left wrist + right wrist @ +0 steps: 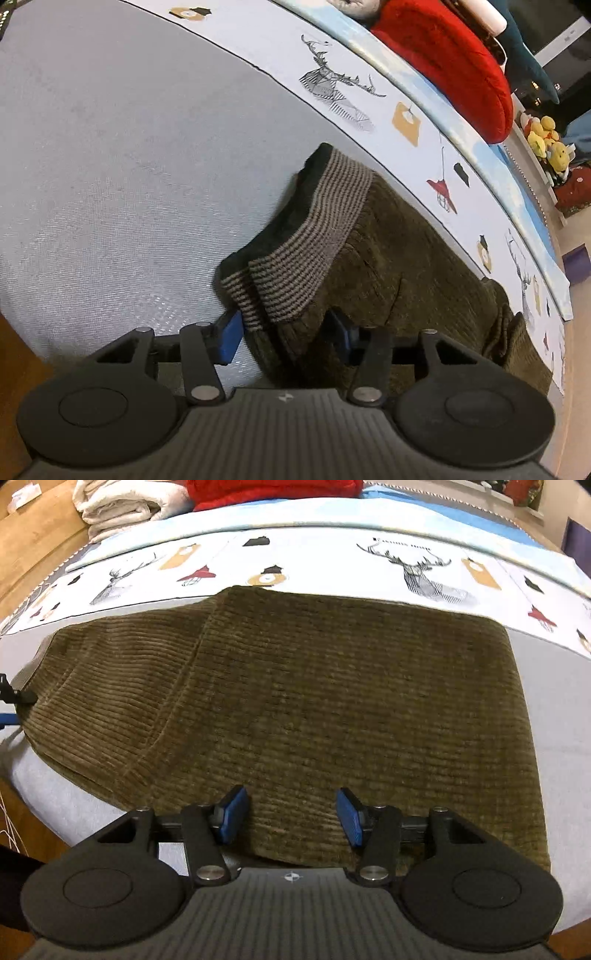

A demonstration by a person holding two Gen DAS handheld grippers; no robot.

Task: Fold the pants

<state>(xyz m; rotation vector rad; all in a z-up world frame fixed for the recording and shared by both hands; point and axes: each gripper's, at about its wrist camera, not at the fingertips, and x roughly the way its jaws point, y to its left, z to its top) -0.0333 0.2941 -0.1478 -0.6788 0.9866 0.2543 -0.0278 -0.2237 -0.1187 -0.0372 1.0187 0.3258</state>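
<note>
A pair of olive-brown corduroy pants lies on a bed covered by a grey sheet, close to the bed's near edge. The far side of the pants touches a white cover printed with stags and lanterns. The pants appear already folded over, lying as a broad rectangle with a diagonal seam; at least one more fold seems left to make.

The striped grey-brown ribbed waistband sits at the left end of the pants, bunched and slightly lifted. The left tongs straddle its near corner, one blue pad on either side of the cloth; whether the pads press on it cannot be told. The right tongs are open just above the near edge of the pants, gripping nothing.

Behind, a red cushion, folded white bedding and yellow soft toys. Small writing above a stag is unreadable; no brand is visible.
</note>
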